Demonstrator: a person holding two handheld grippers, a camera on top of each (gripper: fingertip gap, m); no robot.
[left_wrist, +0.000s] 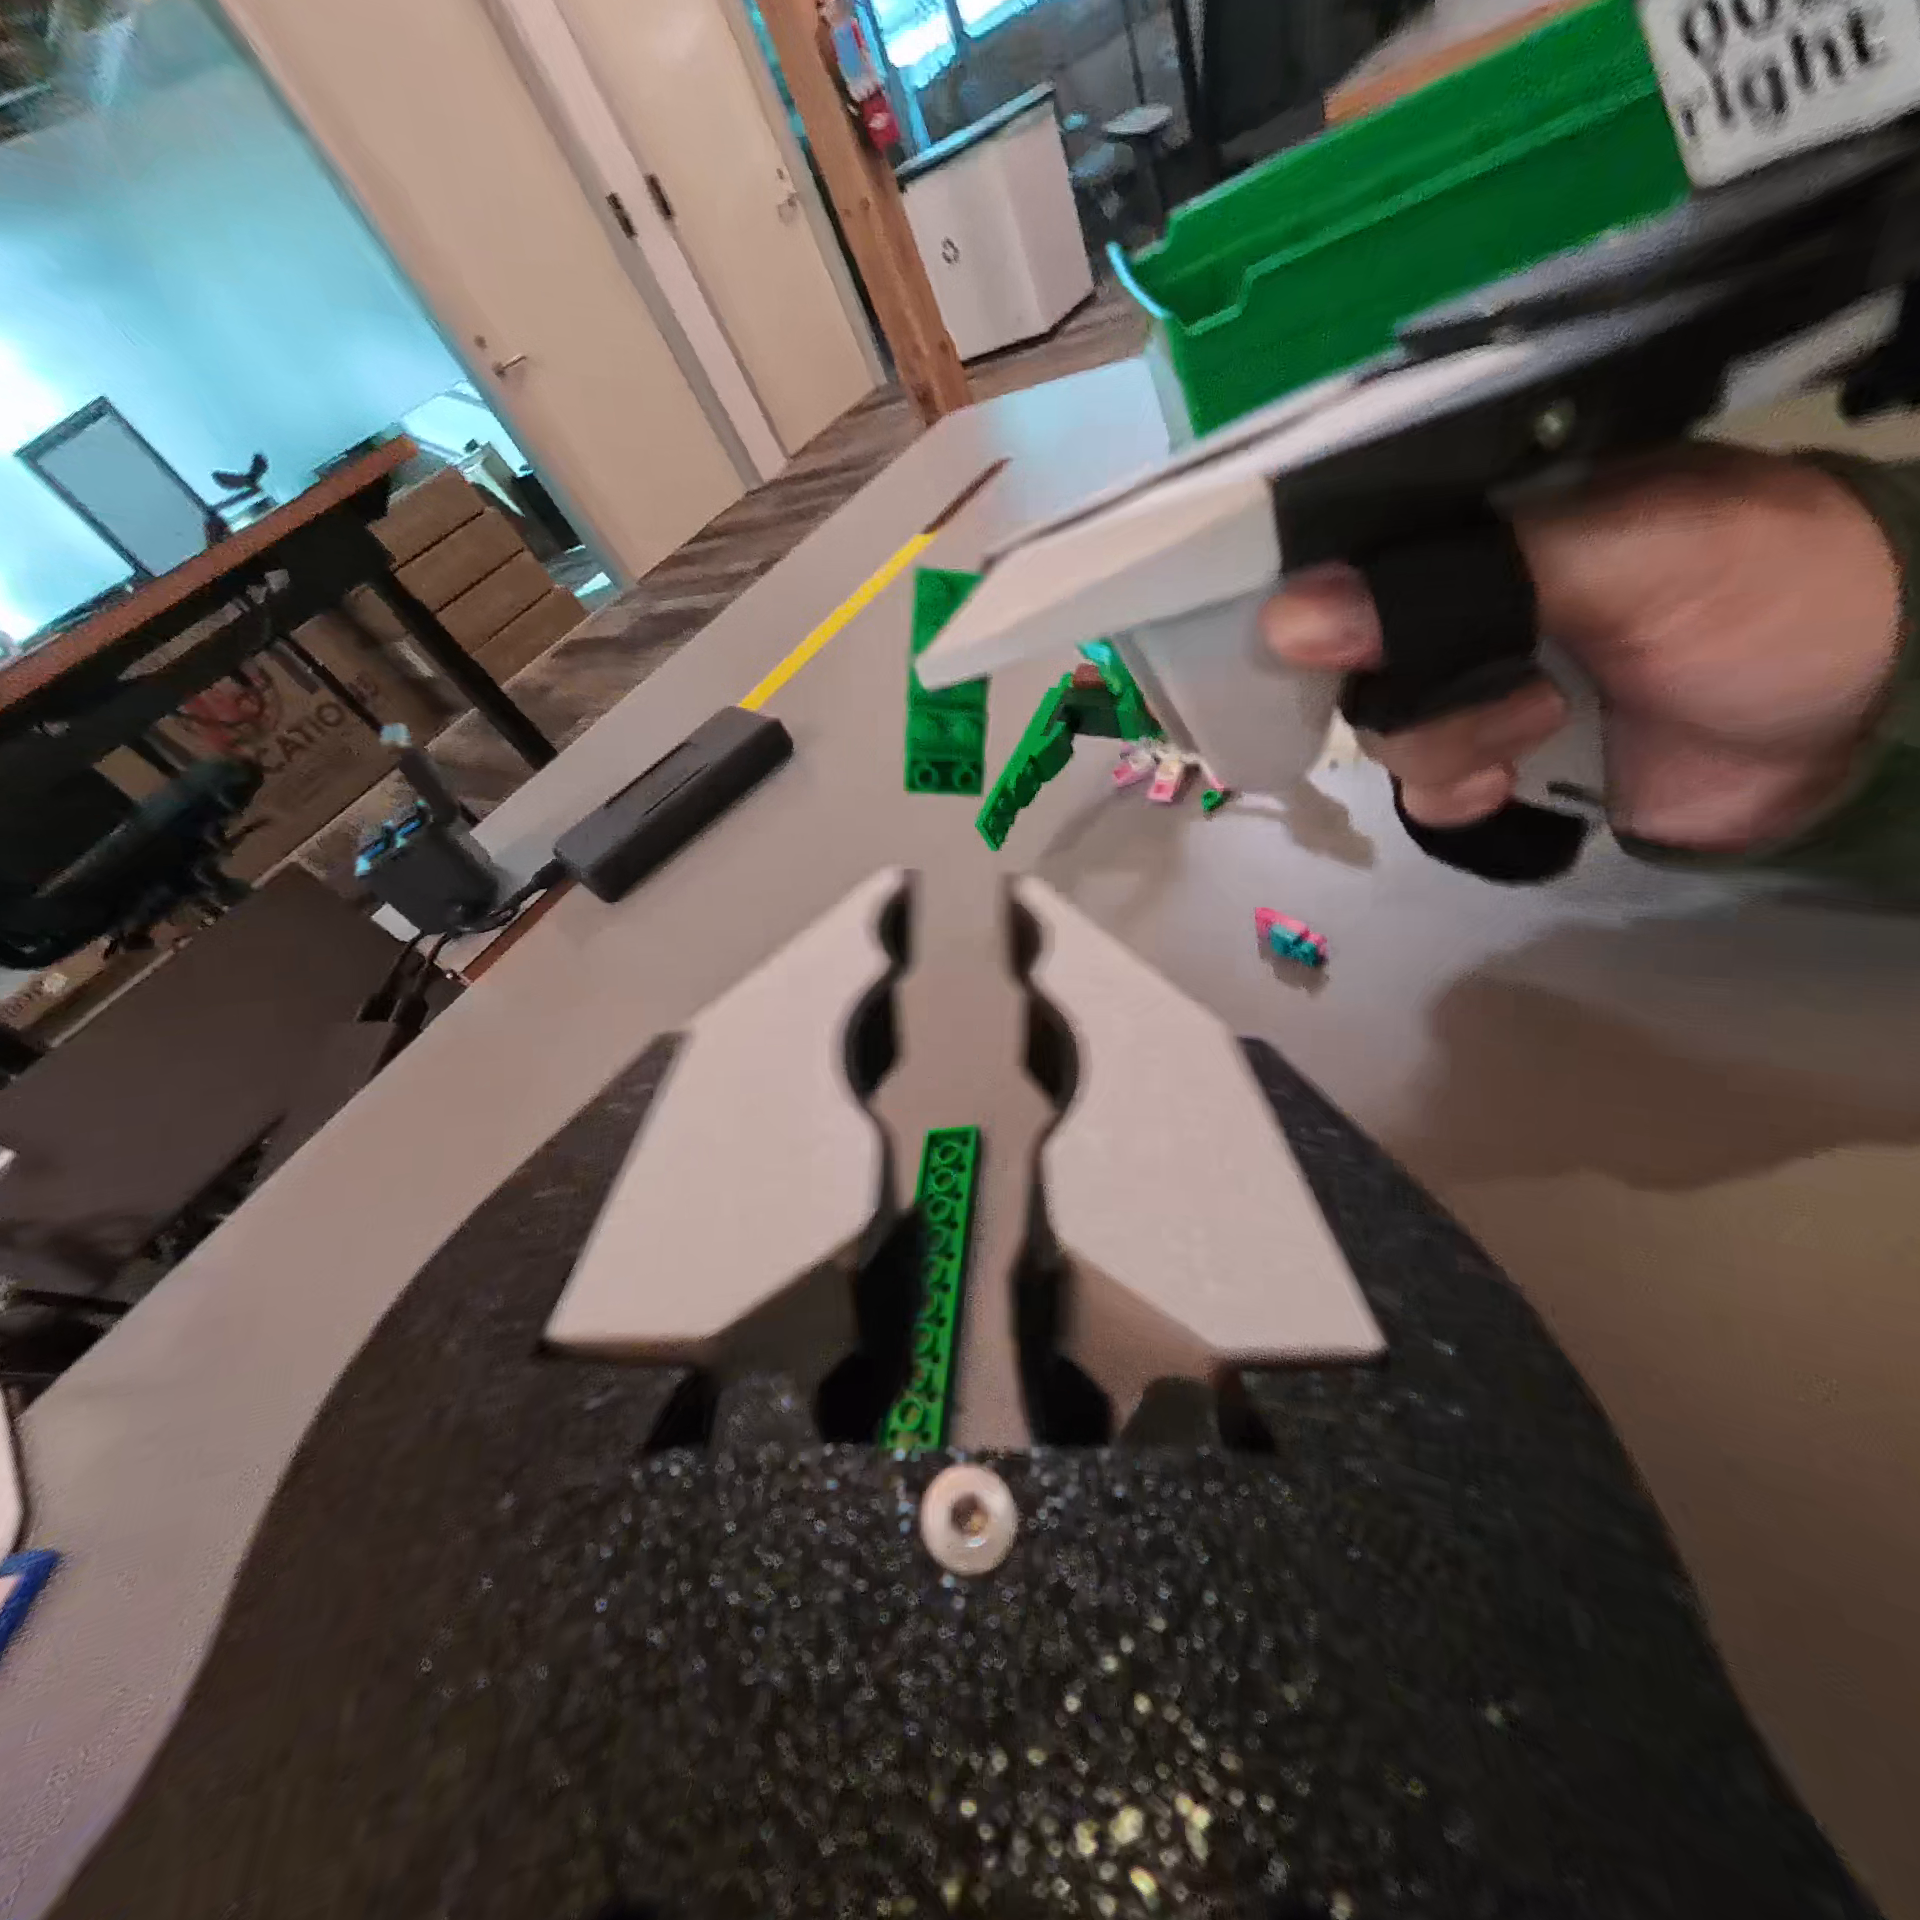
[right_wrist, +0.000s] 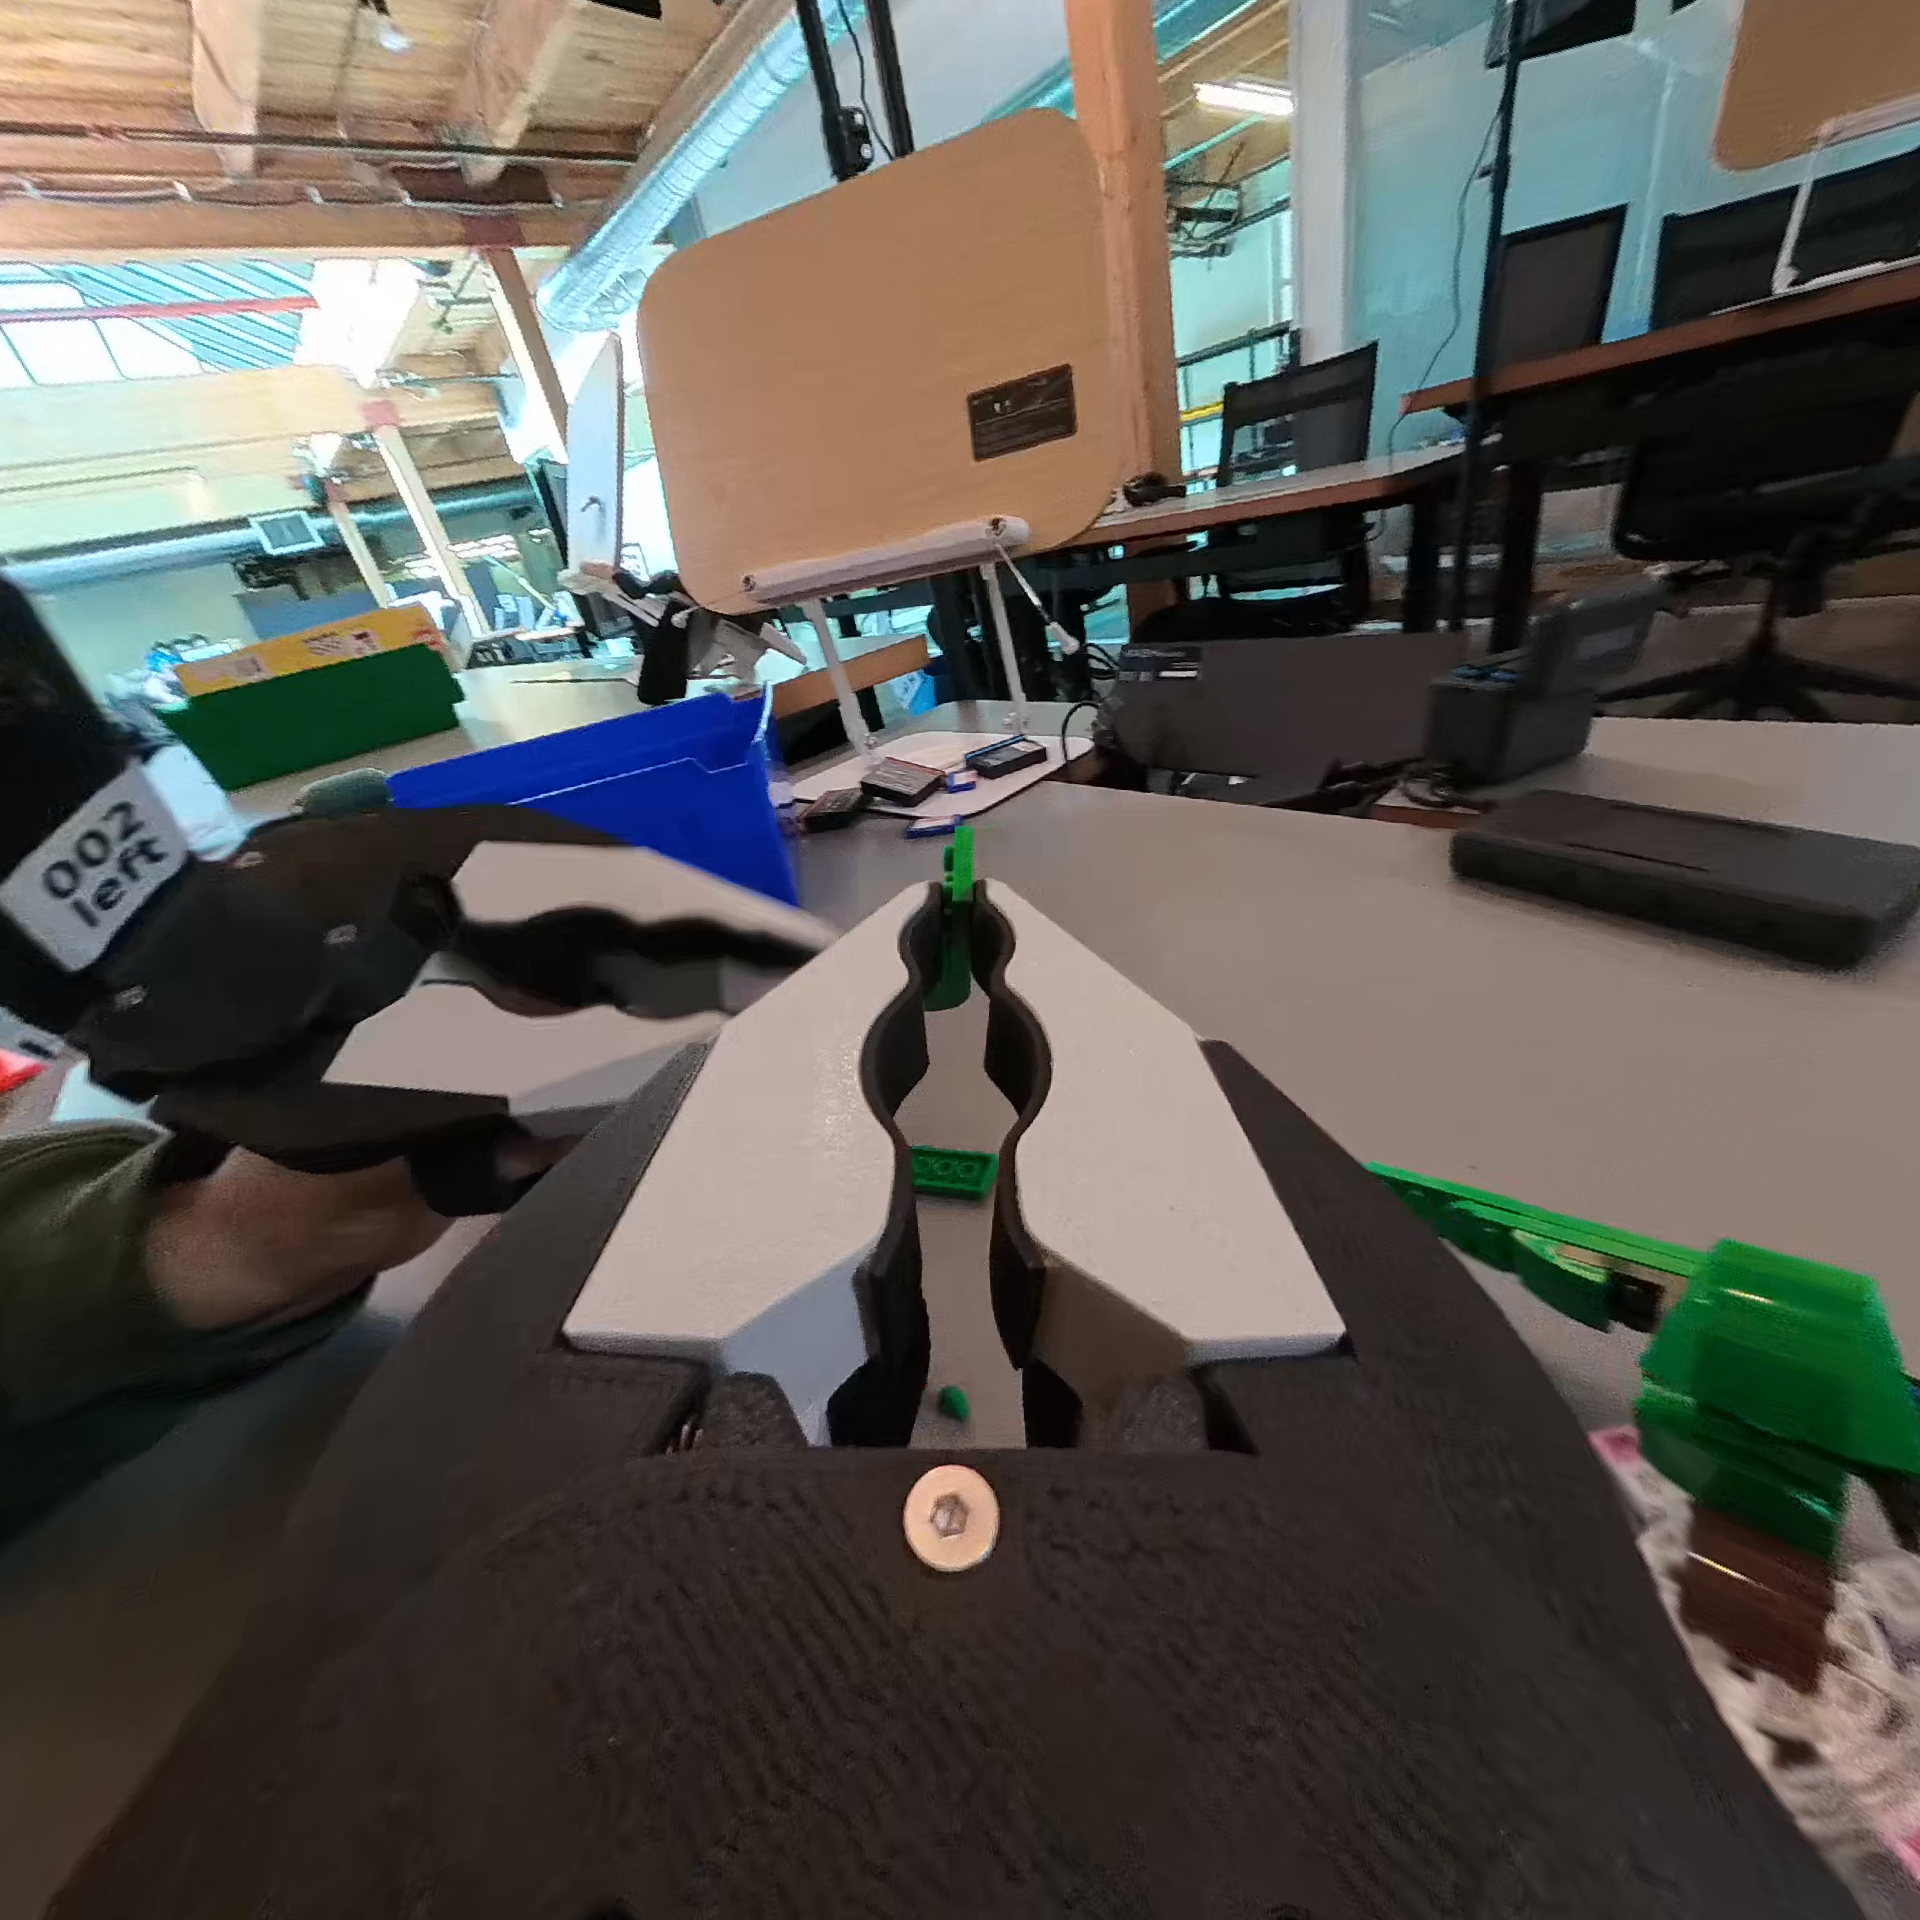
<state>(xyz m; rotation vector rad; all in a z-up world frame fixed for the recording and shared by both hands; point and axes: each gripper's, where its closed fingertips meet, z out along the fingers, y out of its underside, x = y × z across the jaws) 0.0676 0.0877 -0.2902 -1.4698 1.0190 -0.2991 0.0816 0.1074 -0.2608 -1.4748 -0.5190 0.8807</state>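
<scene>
Right gripper pinches green piece; left gripper parted, empty.

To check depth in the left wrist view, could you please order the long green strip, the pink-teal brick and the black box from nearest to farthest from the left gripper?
1. Long green strip, lying between the left gripper fingers.
2. Pink-teal brick, ahead right.
3. Black box, ahead left; close call with the brick.

The table is plain grey, with a yellow stripe far off. The long brick and the flat plates are bright green, and one small brick is pink and teal. The bin on the left is blue, and the gripper fingers are grey with black insides.
</scene>
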